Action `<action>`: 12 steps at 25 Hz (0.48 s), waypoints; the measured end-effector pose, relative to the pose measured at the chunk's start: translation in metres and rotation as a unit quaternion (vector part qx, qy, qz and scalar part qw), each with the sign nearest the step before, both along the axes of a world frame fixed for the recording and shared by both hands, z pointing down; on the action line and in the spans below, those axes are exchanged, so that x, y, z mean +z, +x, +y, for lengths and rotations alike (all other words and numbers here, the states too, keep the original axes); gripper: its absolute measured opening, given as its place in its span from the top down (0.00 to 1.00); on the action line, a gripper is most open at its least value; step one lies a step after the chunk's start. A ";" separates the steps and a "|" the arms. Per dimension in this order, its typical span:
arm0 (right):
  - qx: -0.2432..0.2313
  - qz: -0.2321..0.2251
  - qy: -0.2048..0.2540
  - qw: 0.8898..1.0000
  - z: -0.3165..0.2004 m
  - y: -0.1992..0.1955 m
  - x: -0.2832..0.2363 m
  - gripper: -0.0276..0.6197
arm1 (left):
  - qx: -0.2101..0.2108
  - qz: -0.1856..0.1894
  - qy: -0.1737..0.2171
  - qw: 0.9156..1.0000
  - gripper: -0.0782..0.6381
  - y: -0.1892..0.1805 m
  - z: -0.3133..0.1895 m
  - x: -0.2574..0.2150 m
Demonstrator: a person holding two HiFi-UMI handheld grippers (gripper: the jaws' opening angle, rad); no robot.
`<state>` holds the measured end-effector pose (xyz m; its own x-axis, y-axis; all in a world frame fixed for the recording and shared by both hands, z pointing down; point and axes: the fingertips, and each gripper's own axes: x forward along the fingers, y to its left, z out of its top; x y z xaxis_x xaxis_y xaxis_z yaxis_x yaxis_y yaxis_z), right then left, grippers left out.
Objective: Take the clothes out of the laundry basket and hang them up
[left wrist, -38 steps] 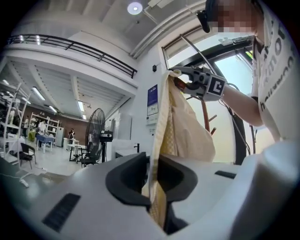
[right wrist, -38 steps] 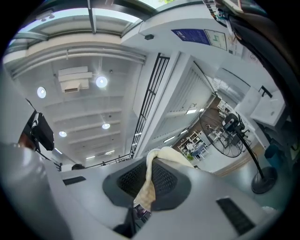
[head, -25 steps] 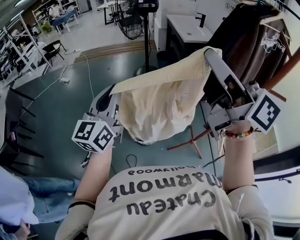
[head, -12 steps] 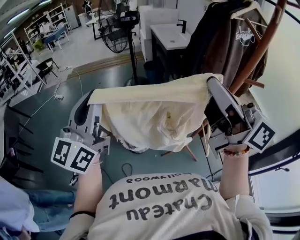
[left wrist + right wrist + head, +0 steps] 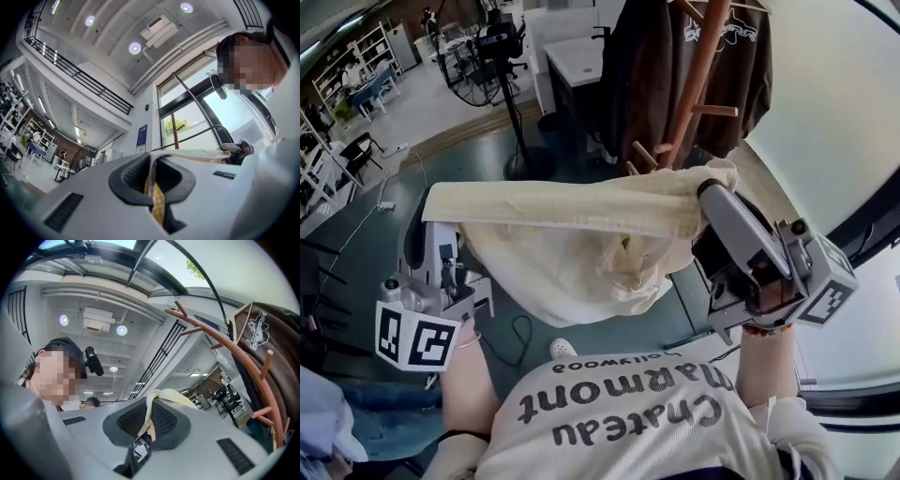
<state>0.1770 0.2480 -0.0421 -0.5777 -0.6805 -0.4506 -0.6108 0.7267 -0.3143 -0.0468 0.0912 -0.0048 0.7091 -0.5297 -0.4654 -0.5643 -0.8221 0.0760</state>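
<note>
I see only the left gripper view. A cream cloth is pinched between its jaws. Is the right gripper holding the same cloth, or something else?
Observer: The same. The right gripper is shut on the other end of the cream garment.
Operator: How does it hang?
Observer: Its top edge stretches from the left gripper to the right one; the rest sags between them.
Operator: Is the rack near?
Observer: The wooden coat rack stands just beyond the garment, on the right gripper's side, with a dark brown jacket on it.

"Chateau Marmont" on the shirt [image 5: 619, 436]
</note>
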 end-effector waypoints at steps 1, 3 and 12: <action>-0.008 0.005 0.003 1.000 0.015 0.002 -0.001 0.90 | -0.002 0.007 0.005 1.000 0.87 0.005 0.010 -0.004; -0.013 0.016 0.010 1.000 0.039 0.009 -0.001 0.90 | 0.004 0.019 0.006 1.000 0.87 0.018 0.029 -0.010; 0.020 0.010 0.010 1.000 0.099 0.061 0.009 0.89 | 0.051 0.011 -0.035 0.998 0.87 0.081 0.086 0.004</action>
